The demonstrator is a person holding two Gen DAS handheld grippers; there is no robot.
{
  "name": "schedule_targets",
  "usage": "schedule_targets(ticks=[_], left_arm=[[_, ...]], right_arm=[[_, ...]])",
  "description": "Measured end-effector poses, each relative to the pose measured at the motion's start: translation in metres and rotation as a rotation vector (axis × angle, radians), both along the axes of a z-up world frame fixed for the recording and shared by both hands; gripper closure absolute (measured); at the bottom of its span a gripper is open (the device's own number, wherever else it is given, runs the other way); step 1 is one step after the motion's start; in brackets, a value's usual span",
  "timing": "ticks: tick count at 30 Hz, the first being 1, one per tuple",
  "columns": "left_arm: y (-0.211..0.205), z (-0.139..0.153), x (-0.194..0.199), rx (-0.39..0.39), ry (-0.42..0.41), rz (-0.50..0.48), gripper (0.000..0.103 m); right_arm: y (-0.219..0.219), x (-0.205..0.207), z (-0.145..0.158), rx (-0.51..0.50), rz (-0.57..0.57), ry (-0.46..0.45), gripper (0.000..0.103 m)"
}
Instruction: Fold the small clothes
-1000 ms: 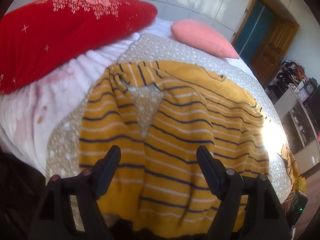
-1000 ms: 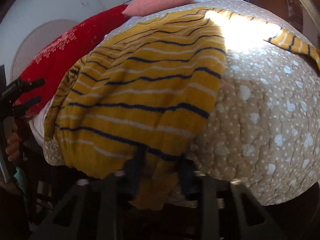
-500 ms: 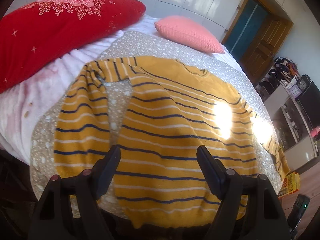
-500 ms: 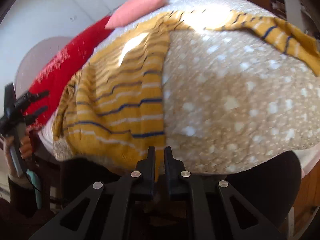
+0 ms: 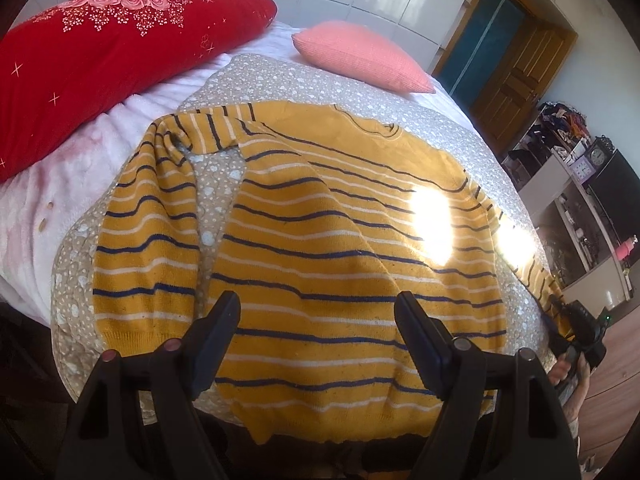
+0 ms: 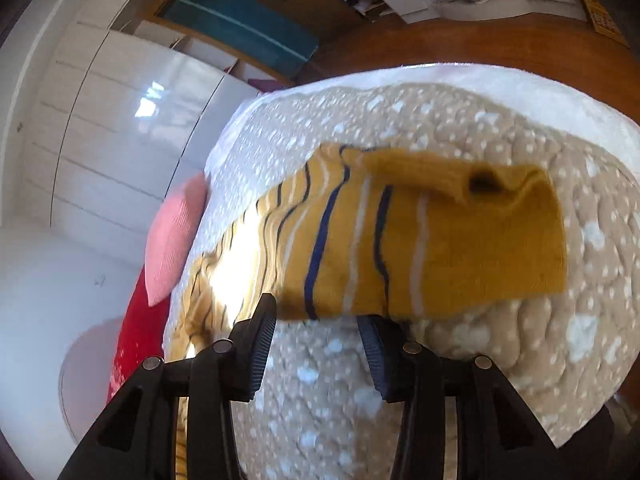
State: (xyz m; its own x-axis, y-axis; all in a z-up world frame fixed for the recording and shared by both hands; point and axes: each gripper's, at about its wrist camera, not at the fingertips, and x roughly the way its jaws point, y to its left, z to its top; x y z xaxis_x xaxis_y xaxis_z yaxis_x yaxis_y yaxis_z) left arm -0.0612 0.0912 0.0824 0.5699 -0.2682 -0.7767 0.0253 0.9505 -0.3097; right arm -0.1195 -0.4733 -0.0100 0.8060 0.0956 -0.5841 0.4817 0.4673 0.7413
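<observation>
A mustard-yellow sweater (image 5: pixel 328 240) with navy and white stripes lies spread flat on a dotted beige quilt (image 5: pixel 280 80). Its left sleeve (image 5: pixel 144 240) lies folded down alongside the body. Its right sleeve (image 6: pixel 420 248) stretches out over the quilt, cuff end nearest the right camera. My left gripper (image 5: pixel 316 320) is open and empty, hovering over the sweater's hem. My right gripper (image 6: pixel 316 316) is open, just below the right sleeve, its right finger partly under the sleeve edge. The right gripper also shows at the bed's right edge in the left wrist view (image 5: pixel 576 332).
A red embroidered pillow (image 5: pixel 112 56) and a pink pillow (image 5: pixel 360 60) lie at the bed's head on a white blanket (image 5: pixel 40 208). A wooden door (image 5: pixel 516 72) and shelves (image 5: pixel 580 184) stand to the right. The bed edge (image 6: pixel 520 420) drops off near the right gripper.
The right gripper let go of the sweater hem, opened and swung over to the right sleeve. The sweater body was pulled flat. The left gripper stayed open over the hem.
</observation>
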Motion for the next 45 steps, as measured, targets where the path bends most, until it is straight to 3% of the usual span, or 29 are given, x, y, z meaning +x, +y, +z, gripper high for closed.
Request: schedule_targets(ticks=[4, 9, 11, 13, 17, 22, 26, 32, 36, 39, 42, 45], left_arm=[[-0.002, -0.002, 0.005, -0.019, 0.015, -0.002, 0.025], [-0.009, -0.003, 0.007, -0.034, 0.005, -0.023, 0.025], [-0.008, -0.005, 0.009, -0.055, 0.012, -0.025, 0.025], [-0.005, -0.008, 0.01, -0.072, 0.016, -0.023, 0.025], [0.012, -0.009, 0.007, -0.102, 0.001, 0.0, 0.025], [0.05, -0.012, -0.006, -0.139, -0.018, 0.064, 0.025], [0.09, -0.018, -0.017, -0.169, -0.027, 0.13, 0.024], [0.147, -0.034, -0.03, -0.201, -0.029, 0.243, 0.022], [0.173, -0.044, -0.036, -0.23, -0.027, 0.278, 0.022], [0.182, -0.047, -0.042, -0.214, -0.04, 0.281, 0.022], [0.188, -0.052, -0.043, -0.221, -0.037, 0.28, 0.022], [0.19, -0.056, -0.042, -0.246, -0.033, 0.284, 0.022]], right_arm=[[-0.025, 0.009, 0.009, -0.044, -0.084, 0.03, 0.094], [-0.079, -0.016, 0.012, 0.118, -0.217, -0.102, 0.097], [-0.086, -0.019, 0.01, 0.152, -0.23, -0.096, 0.097], [-0.081, -0.015, 0.018, 0.116, -0.202, -0.069, 0.097], [-0.058, 0.007, 0.069, -0.081, -0.098, -0.039, 0.097], [0.028, 0.081, 0.134, -0.271, 0.159, -0.068, 0.097], [0.134, 0.149, 0.159, -0.349, 0.402, -0.098, 0.097], [0.317, 0.224, 0.128, -0.395, 0.776, -0.073, 0.097], [0.422, 0.238, 0.071, -0.527, 1.025, 0.037, 0.096], [0.455, 0.229, 0.05, -0.651, 1.078, 0.087, 0.092], [0.462, 0.214, 0.056, -0.766, 1.119, 0.054, 0.079], [0.459, 0.206, 0.073, -0.774, 1.18, 0.023, 0.07]])
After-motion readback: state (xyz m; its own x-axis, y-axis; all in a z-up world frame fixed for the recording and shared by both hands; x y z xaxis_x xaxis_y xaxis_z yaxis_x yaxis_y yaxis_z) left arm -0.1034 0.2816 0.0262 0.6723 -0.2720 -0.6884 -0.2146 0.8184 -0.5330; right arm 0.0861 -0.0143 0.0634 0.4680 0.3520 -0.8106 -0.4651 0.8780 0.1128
